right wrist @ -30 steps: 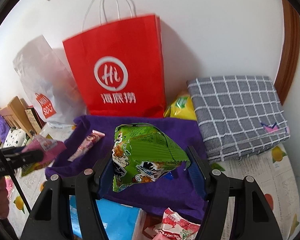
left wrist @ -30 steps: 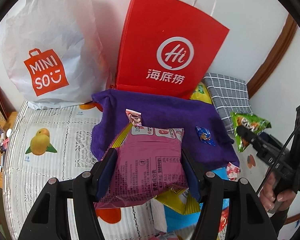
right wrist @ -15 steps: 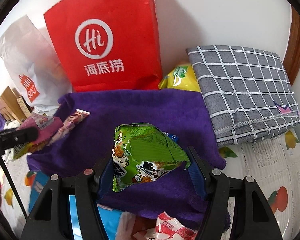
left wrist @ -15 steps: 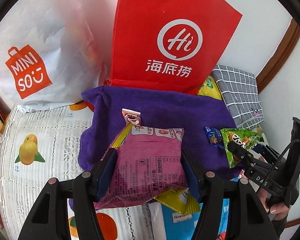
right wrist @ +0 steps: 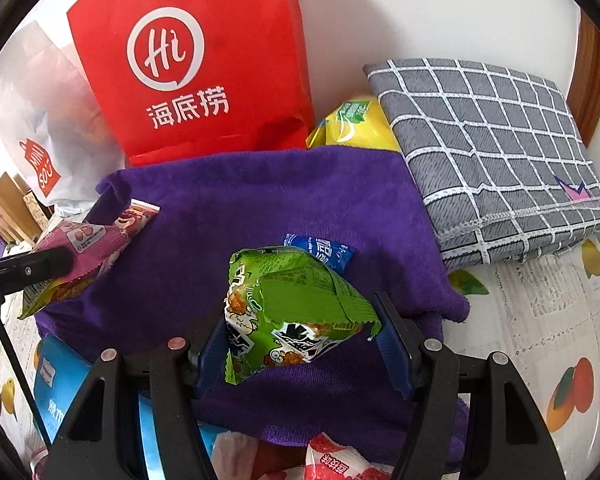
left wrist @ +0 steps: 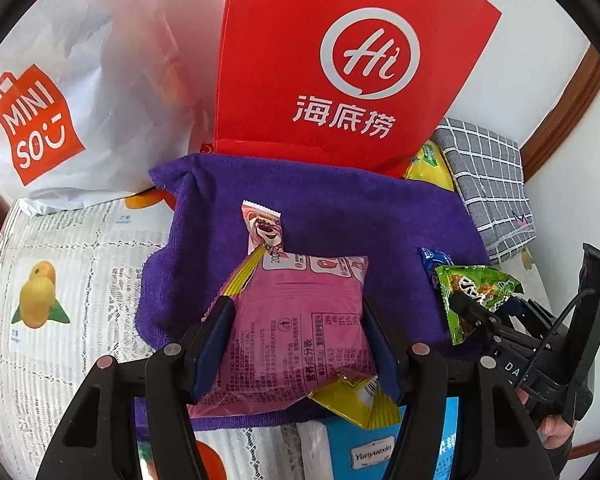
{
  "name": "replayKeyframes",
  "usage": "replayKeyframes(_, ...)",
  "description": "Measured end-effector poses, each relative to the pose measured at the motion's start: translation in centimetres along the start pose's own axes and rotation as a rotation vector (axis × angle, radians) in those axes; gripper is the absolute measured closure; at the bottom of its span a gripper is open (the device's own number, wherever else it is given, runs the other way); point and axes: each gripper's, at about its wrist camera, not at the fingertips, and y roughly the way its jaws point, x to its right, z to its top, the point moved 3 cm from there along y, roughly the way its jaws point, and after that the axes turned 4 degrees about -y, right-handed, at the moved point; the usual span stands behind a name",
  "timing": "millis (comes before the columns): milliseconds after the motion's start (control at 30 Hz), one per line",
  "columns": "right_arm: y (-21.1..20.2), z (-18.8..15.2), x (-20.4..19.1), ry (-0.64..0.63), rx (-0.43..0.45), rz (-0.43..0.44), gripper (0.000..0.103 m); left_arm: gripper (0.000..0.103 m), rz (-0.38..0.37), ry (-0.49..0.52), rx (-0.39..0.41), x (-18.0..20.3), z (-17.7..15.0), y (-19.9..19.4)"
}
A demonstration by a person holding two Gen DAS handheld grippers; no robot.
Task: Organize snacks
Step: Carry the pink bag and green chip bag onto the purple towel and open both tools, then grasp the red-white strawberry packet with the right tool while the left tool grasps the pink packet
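Note:
My left gripper is shut on a pink snack packet, with a yellow packet caught under it, held over the near part of the purple towel. My right gripper is shut on a green snack packet over the same towel. A small pink bear-print candy bar and a small blue sachet lie on the towel. The right gripper with its green packet shows at the right of the left wrist view.
A red Haidilao paper bag and a white Miniso bag stand against the wall behind the towel. A folded grey checked cloth and a yellow packet lie at the right. A blue box and a red-white packet lie near me.
Both grippers have moved forward and lower over the purple towel, each still holding its packet. The bags and towel look closer.

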Motion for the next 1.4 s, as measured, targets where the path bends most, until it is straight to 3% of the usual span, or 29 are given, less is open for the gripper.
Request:
replayKeyframes(300,0.6,0.1,0.2,0.023,-0.031,0.039,0.034,0.041,0.002,-0.021,-0.016,0.2,0.1,1.4)
replayKeyframes(567,-0.7,0.4,0.0,0.012,0.01,0.046,0.024,0.037,-0.011,-0.031,-0.049,0.4,0.1,1.8)
replayKeyframes(633,-1.3,0.6,0.0,0.018,0.021,0.06,0.024,0.03,-0.005,-0.04,-0.038,0.3,0.1,1.3)
replayKeyframes(900,-5.6,1.6,0.4,0.045,0.095,0.069,0.023,0.029,0.01,-0.05,0.013,-0.2,-0.5,-2.4)
replayKeyframes(1100,-10.2,-0.7,2.6,0.078,0.142,0.03,0.023,0.029,-0.014,-0.055,0.034,-0.5,-2.6,-5.7)
replayKeyframes(1400,-11.3,-6.3,5.5,0.11,0.065,-0.011,0.03,0.029,-0.035,-0.043,0.041,-0.3,-6.6,-8.9)
